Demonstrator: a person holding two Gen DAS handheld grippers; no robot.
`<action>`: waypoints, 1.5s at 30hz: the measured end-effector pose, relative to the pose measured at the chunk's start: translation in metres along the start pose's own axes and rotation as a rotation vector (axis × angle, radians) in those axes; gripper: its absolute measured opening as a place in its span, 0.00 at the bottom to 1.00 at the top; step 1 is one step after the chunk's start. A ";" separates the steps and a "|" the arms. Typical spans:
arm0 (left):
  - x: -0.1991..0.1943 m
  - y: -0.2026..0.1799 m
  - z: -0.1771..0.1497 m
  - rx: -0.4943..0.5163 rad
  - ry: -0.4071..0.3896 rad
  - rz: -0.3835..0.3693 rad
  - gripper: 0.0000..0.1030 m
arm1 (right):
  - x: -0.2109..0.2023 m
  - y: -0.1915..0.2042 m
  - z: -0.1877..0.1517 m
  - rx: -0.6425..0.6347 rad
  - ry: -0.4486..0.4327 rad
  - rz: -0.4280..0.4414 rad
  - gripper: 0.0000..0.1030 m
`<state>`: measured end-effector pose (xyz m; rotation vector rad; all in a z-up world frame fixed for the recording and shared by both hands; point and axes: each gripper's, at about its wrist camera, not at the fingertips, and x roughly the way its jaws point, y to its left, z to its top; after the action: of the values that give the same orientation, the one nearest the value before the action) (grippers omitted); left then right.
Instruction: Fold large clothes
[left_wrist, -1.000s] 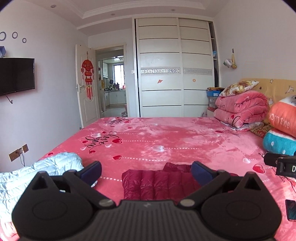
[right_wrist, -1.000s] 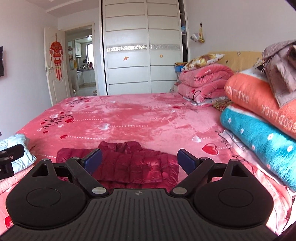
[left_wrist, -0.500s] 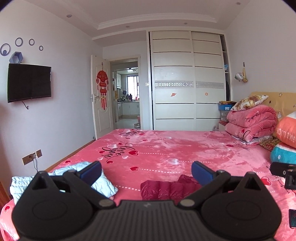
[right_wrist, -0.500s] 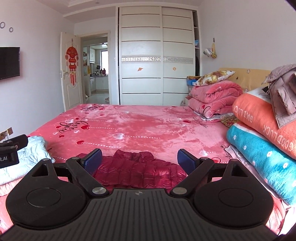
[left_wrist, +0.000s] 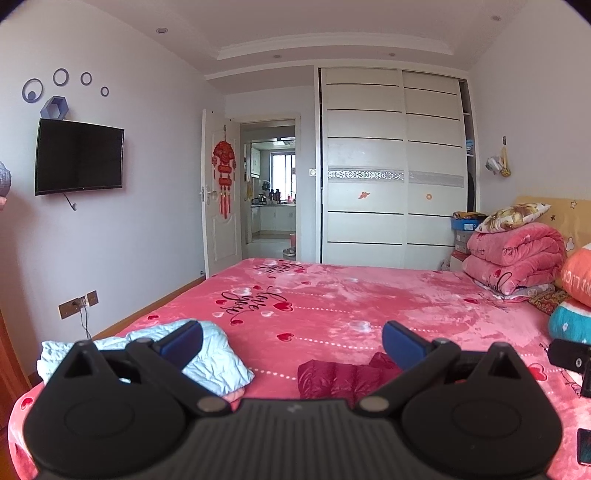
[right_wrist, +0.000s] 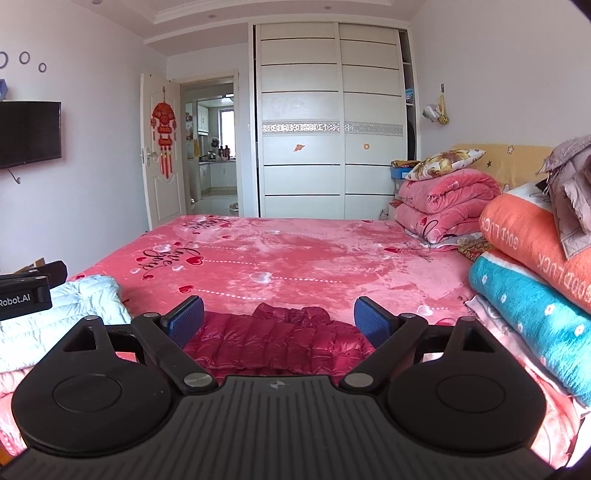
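A folded dark red puffer jacket lies on the pink bed near its front edge; it also shows in the left wrist view. A pale blue puffer jacket lies crumpled at the bed's left front corner, also in the right wrist view. My left gripper is open and empty, held above the bed between the two jackets. My right gripper is open and empty, above the red jacket.
Stacked folded blankets, orange and teal, stand along the right side of the bed. Pink quilts with a pillow sit at the far right. A white wardrobe, an open door and a wall TV are beyond.
Both grippers have lifted and tilted up from the red jacket. The left view has swung left, so the pale blue jacket and the TV wall show more. Both stay open.
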<state>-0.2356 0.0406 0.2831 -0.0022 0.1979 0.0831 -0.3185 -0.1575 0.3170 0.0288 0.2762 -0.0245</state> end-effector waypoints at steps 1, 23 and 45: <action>-0.001 0.000 -0.001 -0.001 0.001 0.003 0.99 | -0.002 0.001 0.001 0.002 0.001 -0.003 1.00; 0.035 -0.016 -0.039 -0.018 0.073 0.006 0.99 | 0.014 0.002 -0.002 -0.009 0.056 -0.041 1.00; 0.172 -0.013 -0.123 -0.015 0.292 -0.070 0.70 | 0.110 -0.061 -0.051 0.137 0.213 -0.106 0.70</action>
<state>-0.0910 0.0407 0.1286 -0.0363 0.4887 0.0136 -0.2286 -0.2190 0.2361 0.1531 0.4883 -0.1464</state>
